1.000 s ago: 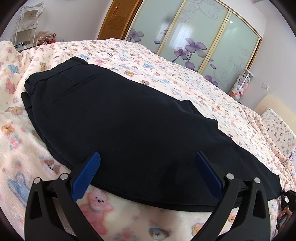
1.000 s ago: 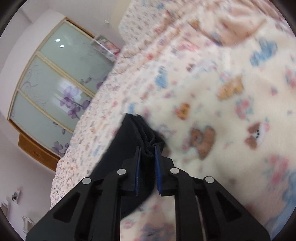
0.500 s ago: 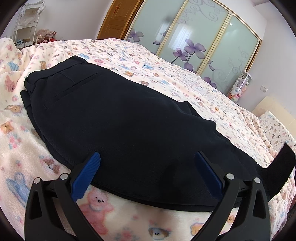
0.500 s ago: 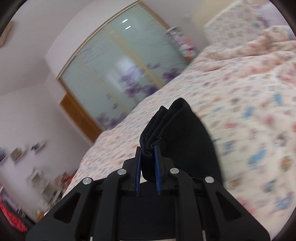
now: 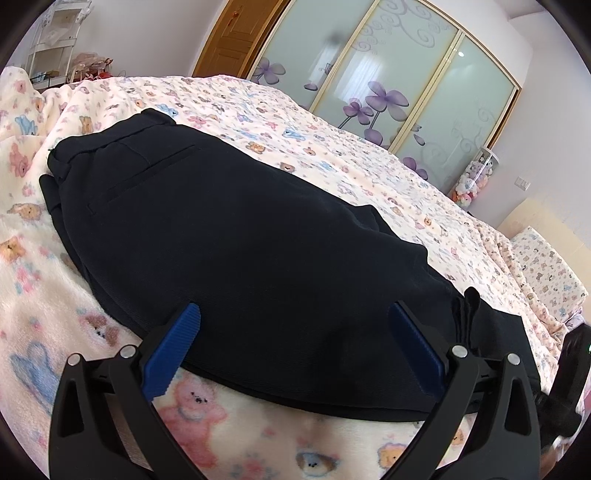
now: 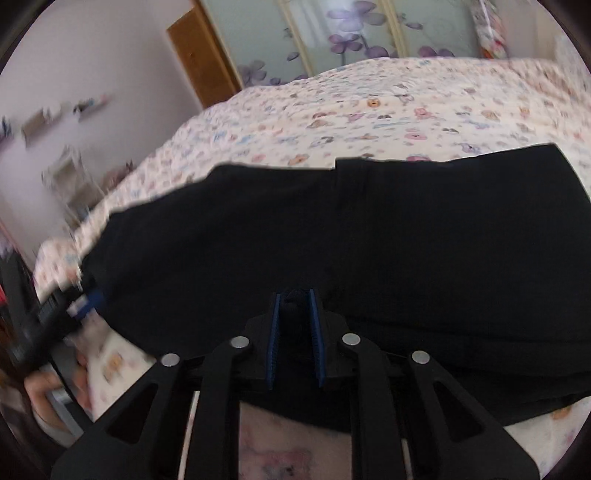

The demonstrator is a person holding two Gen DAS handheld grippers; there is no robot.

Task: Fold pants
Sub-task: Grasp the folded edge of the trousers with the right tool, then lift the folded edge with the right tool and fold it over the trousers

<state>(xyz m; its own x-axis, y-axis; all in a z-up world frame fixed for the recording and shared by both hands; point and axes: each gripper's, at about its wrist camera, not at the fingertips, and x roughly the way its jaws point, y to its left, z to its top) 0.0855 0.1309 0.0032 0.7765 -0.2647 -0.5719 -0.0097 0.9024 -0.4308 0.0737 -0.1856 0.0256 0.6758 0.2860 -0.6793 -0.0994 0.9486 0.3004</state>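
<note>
Black pants point(image 5: 236, 243) are seen lying on a bed covered by a cream blanket point(image 5: 332, 155) printed with teddy bears. In the left wrist view, the pants stretch across the frame just ahead of the left hand-held gripper point(image 5: 291, 332), with the waistband and a back pocket far off to its left and the legs running away to its right. The left hand-held gripper is held spread wide, its blue fingertips point(image 5: 173, 343) apart and pinching nothing; its tips are seen over the near edge of the pants, though contact with the cloth cannot be told.

In the right wrist view, which is somewhat blurred, the right hand-held gripper point(image 6: 295, 325) is pressed nearly together on a bunched piece of the black cloth, judged to be the leg ends. Ahead of it, the pants are seen as a broad dark band across the bed, with what appears to be a lifted layer lying over the lower one. To its far left, the other hand-held gripper and part of a person's hand point(image 6: 44, 391) are visible at the frame edge.

A wardrobe with frosted sliding doors point(image 5: 388, 74) painted with purple flowers stands beyond the bed, next to a wooden door point(image 5: 236, 33).

The step in hand is judged to be the fold of the leg ends over toward the waistband. The next move would call for the pinched cloth to be carried across and laid down level with the waistband, edges matched, before it is let go; the left hand-held gripper could hold the fold line down.
</note>
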